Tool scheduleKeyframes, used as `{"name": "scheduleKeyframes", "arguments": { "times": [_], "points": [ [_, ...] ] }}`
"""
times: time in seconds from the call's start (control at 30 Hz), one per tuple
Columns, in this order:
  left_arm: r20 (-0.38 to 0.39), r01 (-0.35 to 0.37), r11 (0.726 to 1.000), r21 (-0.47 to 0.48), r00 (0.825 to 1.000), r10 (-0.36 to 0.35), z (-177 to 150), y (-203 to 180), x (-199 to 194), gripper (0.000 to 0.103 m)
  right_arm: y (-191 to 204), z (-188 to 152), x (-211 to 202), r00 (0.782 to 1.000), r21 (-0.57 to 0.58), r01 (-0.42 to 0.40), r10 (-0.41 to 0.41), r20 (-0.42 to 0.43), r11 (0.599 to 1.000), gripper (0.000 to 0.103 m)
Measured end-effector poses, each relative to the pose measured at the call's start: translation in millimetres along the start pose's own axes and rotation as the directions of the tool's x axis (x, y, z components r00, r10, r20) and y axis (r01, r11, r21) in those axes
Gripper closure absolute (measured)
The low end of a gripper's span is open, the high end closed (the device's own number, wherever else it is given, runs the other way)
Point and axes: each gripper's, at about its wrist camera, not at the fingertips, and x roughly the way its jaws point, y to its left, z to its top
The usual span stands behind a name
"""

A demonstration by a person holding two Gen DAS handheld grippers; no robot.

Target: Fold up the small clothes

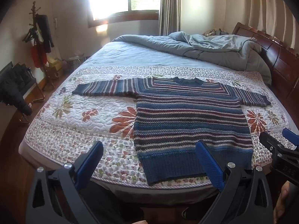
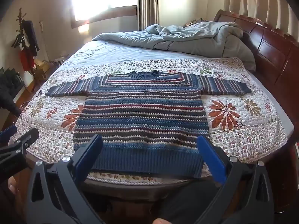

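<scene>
Above sweater point(image 2: 142, 115), fingers point(image 2: 87, 153) wide, empty

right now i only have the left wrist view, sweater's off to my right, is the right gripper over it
Observer: The right gripper hangs over the striped sweater's hem, jaws open, nothing between them.
Operator: my right sleeve looks cut short, is it folded
Observer: No. In the right wrist view the right sleeve lies flat and straight on the floral quilt.
Operator: can you see my left gripper
Observer: Yes, the left gripper shows at the left edge, clear of the sweater.
</scene>
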Motion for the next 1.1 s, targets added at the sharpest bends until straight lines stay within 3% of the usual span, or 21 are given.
{"name": "scheduleKeyframes", "arguments": {
  "times": [1.1],
  "points": [
    [-0.022, 0.017, 1.0, -0.005, 1.0, -0.017, -3.5, -3.4, 4.5, 0.004, -2.8, -0.4, -6.0, 1.0, -0.007, 0.02, -0.02, 0.024, 1.0, 0.002]
  ]
}}
